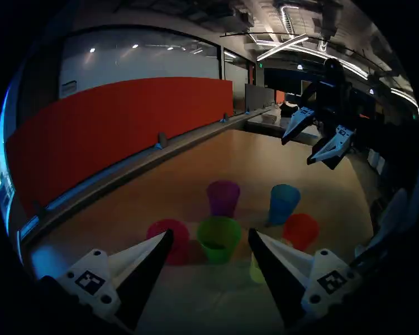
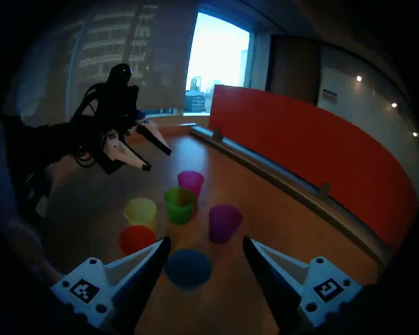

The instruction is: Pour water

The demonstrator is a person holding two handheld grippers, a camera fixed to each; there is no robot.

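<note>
Cups, six of them in coloured see-through plastic, stand upright in a loose cluster on the wooden table (image 1: pixel 170 184). Whether any holds water I cannot tell.

In the left gripper view the left gripper (image 1: pixel 209 234) hangs at the near edge of the cluster, fingers spread wide and gripping nothing. The green cup (image 1: pixel 219 239) sits in the gap just beyond the tips. The pink cup (image 1: pixel 176 237) is partly hidden behind one finger, and the yellow cup (image 1: pixel 256 272) mostly behind the other (only a sliver shows). Past these stand the orange cup (image 1: pixel 300 229), then the purple cup (image 1: pixel 223 196) and the blue cup (image 1: pixel 282 202). Farther off, the right gripper (image 1: pixel 296 151) hovers above the table's far side, fingers apart and empty, well clear of the cups. A red partition (image 1: pixel 114 128) runs along the table's long edge, with ceiling lights (image 1: pixel 282 47) beyond.

In the right gripper view the right gripper (image 2: pixel 205 241) is likewise released, nothing in its grasp. The blue cup (image 2: pixel 188 268) lies nearest, low between the fingers and touching neither. The orange cup (image 2: pixel 137 239) stands just beside one fingertip and the purple cup (image 2: pixel 224 222) just ahead of the gap. Then come the yellow cup (image 2: pixel 140 212), the green cup (image 2: pixel 180 204) and the pink cup (image 2: pixel 190 181). Beyond them the left gripper (image 2: pixel 159 159) points down toward the cluster, with a bright window (image 2: pixel 218 61) behind.
</note>
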